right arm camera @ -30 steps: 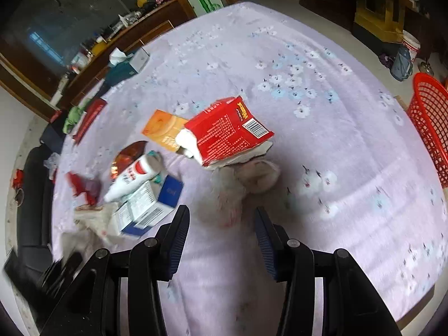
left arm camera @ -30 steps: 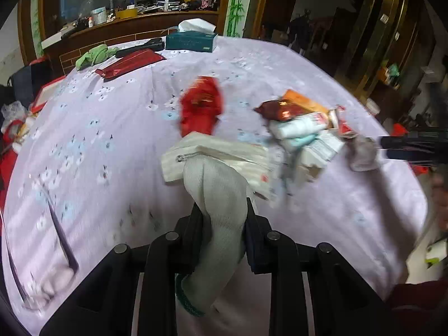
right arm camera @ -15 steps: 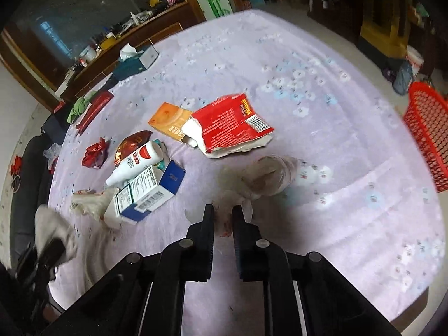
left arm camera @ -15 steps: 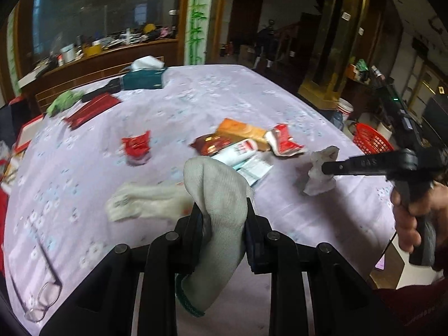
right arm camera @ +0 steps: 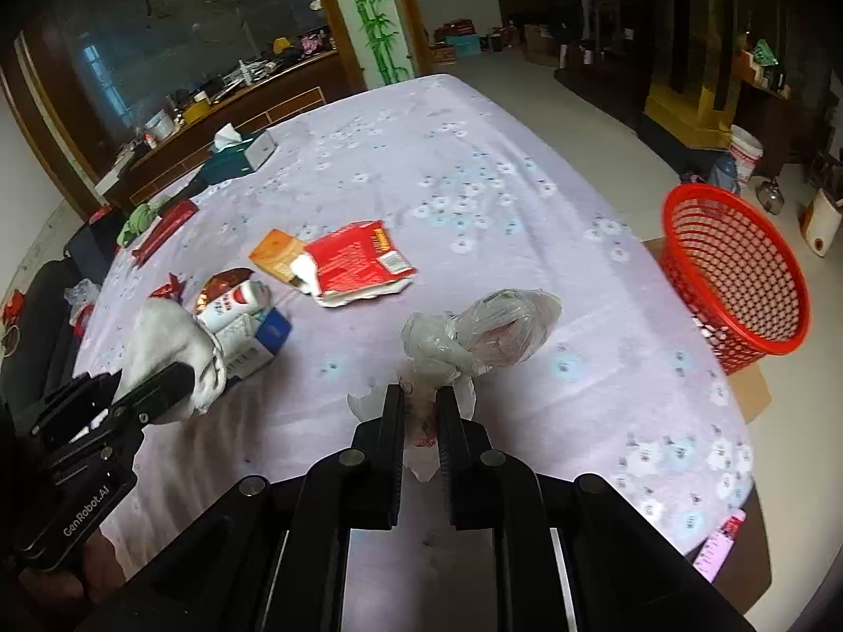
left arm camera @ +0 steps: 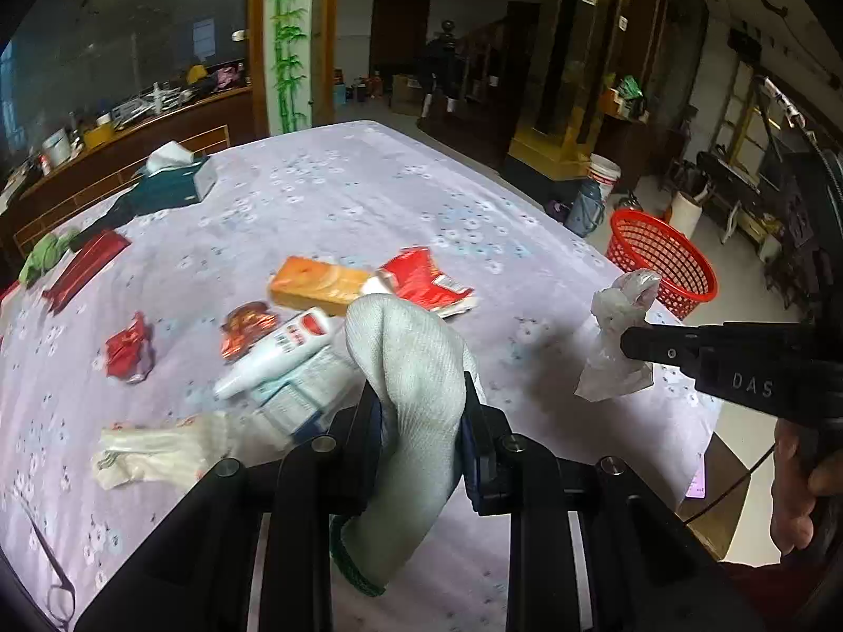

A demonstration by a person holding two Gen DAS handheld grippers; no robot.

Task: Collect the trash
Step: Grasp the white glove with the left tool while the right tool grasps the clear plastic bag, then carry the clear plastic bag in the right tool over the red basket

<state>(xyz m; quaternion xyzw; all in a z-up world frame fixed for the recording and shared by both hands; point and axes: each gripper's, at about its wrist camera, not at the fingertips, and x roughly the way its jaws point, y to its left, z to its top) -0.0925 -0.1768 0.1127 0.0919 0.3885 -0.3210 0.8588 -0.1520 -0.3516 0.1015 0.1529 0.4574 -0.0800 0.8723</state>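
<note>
Both grippers loaded, lifted off the table; rest of the trash on the cloth, basket on the floor to the right.

Left to right: second glove (left arm camera: 158,450) flat on the purple tablecloth (left arm camera: 326,210) at near left. Red wrapper (left arm camera: 128,350), foil packet (left arm camera: 247,326), white tube (left arm camera: 279,355), blue-and-white box (right arm camera: 253,339), orange box (left arm camera: 319,284) and torn red carton (right arm camera: 355,260) clustered mid-table. Left gripper (left arm camera: 421,411) clamped tight on a white work glove (left arm camera: 411,368), green cuff hanging below the jaws. Right gripper (right arm camera: 420,405) closed nearly all the way on a crumpled clear plastic bag (right arm camera: 484,332), bag held in the air above the cloth. Red mesh basket (right arm camera: 737,274) stands off the table's right edge, well apart from both grippers.
</note>
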